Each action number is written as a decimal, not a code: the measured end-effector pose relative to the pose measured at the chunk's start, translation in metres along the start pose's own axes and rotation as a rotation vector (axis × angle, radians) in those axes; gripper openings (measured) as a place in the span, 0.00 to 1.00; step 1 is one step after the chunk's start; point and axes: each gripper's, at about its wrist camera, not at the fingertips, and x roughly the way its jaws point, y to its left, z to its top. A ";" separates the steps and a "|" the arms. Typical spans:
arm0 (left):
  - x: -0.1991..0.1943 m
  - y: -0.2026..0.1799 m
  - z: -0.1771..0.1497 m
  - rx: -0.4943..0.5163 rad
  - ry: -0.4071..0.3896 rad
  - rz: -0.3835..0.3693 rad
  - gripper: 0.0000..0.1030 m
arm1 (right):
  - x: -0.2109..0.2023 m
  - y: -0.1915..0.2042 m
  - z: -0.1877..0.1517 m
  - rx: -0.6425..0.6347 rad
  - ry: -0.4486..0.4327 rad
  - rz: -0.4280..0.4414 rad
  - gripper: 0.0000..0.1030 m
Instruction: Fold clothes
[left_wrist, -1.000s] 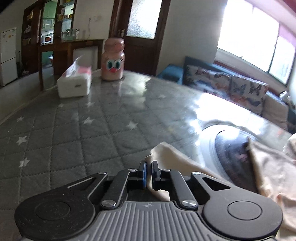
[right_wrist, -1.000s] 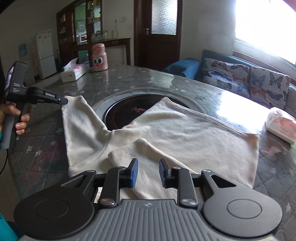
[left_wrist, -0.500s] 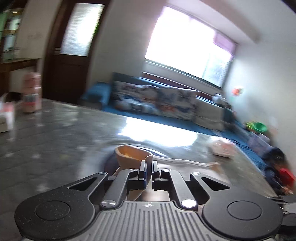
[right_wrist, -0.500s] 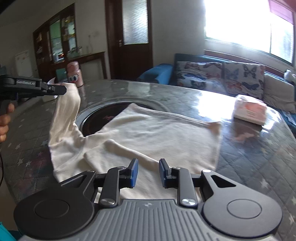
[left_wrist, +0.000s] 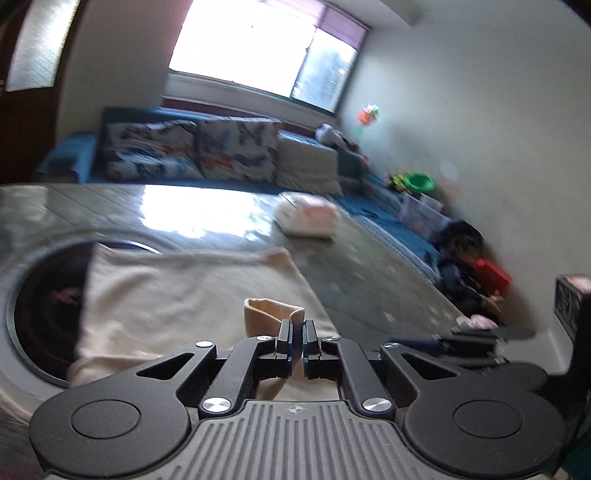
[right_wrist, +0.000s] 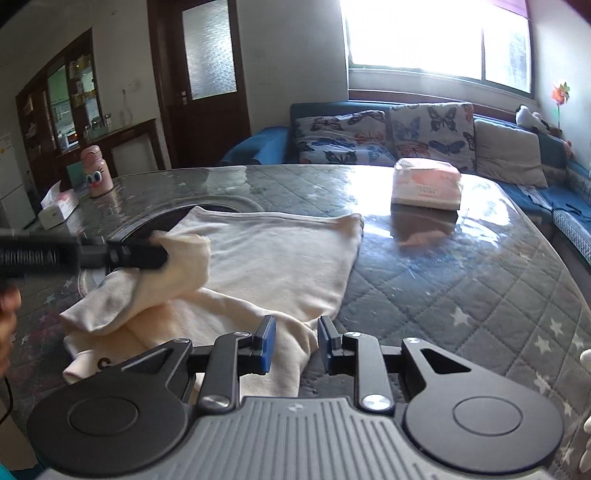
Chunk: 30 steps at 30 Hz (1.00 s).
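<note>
Garment (right_wrist: 280, 266) sleeve carried inward, left hand-held gripper (left_wrist: 297, 334) clamped

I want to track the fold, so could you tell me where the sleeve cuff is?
In the right wrist view it is at left, pinched in the left hand-held gripper above the cream shirt.

Cream garment (right_wrist: 280, 258) flat on table, sleeve apparently folded inward

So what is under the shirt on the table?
The shirt lies partly over a dark round inset in the table. How much of the inset it covers cannot be seen.
</note>
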 end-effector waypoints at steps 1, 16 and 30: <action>0.003 -0.003 -0.004 0.005 0.018 -0.002 0.06 | 0.001 0.000 -0.001 0.005 0.003 0.002 0.23; -0.030 0.034 -0.025 0.068 0.073 0.081 0.30 | 0.023 0.023 0.004 -0.007 0.037 0.093 0.24; -0.046 0.104 -0.035 0.001 0.132 0.213 0.29 | 0.059 0.030 -0.001 0.016 0.114 0.117 0.16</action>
